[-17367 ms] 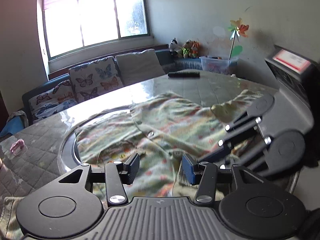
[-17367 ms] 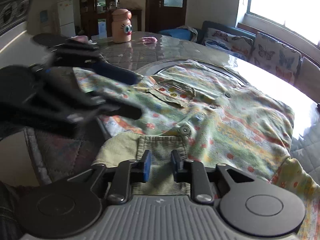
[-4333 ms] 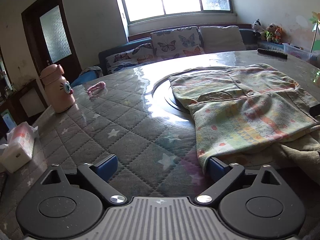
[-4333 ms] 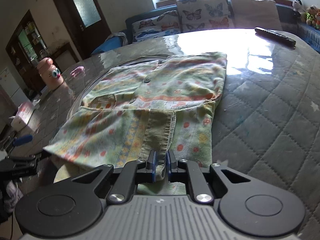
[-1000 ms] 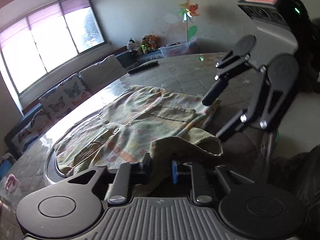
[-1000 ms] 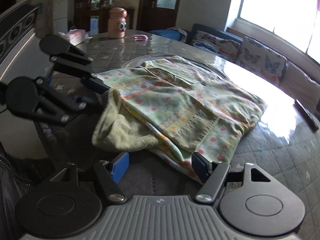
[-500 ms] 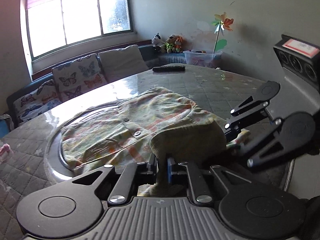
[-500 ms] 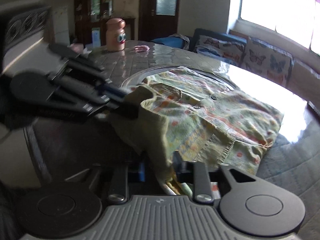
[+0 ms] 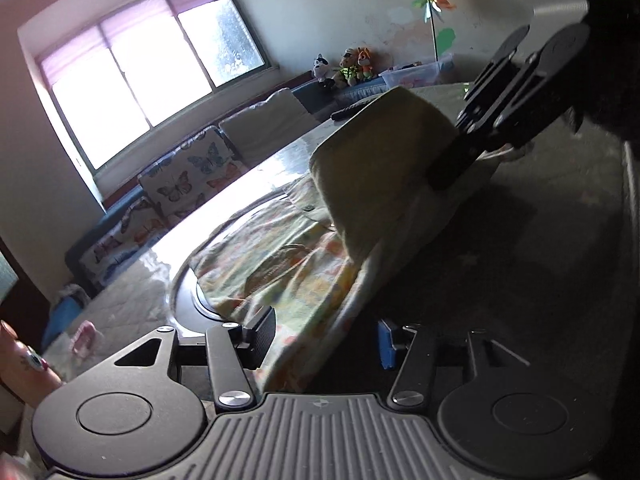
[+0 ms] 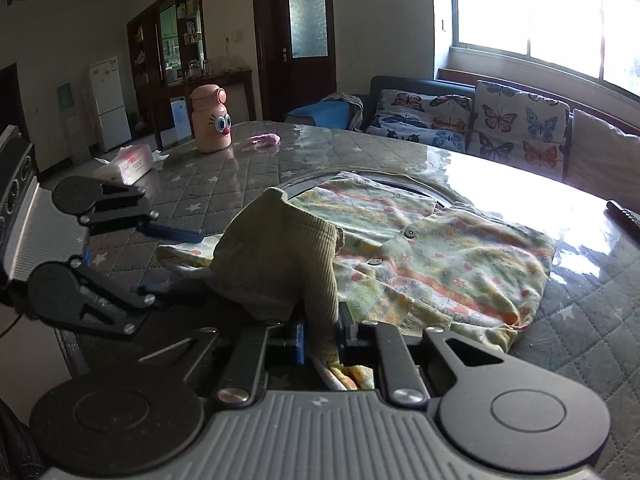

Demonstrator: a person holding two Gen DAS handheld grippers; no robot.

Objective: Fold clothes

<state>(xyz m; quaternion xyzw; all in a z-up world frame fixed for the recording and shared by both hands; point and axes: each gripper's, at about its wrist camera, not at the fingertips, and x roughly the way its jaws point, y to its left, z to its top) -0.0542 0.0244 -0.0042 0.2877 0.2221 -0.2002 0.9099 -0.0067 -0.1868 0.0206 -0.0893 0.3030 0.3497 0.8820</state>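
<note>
A green and orange patterned child's shirt (image 10: 440,256) lies half folded on the round table, over the dark turntable ring. It also shows in the left wrist view (image 9: 288,264). My right gripper (image 10: 320,340) is shut on the shirt's olive ribbed hem (image 10: 280,256) and holds it lifted off the table. In the left wrist view the right gripper (image 9: 452,168) holds that olive fabric (image 9: 384,152) up high. My left gripper (image 9: 324,336) is open, with the shirt's near edge lying between its fingers. It also shows at the left of the right wrist view (image 10: 176,260).
A pink cartoon bottle (image 10: 210,120), a tissue pack (image 10: 134,164) and a small pink item (image 10: 266,140) sit on the quilted table (image 10: 224,184). A remote (image 10: 624,216) lies at the right edge. A sofa with butterfly cushions (image 10: 480,120) stands behind.
My left gripper has let go of the olive hem and opened. My right gripper has shut on the hem and lifted it higher.
</note>
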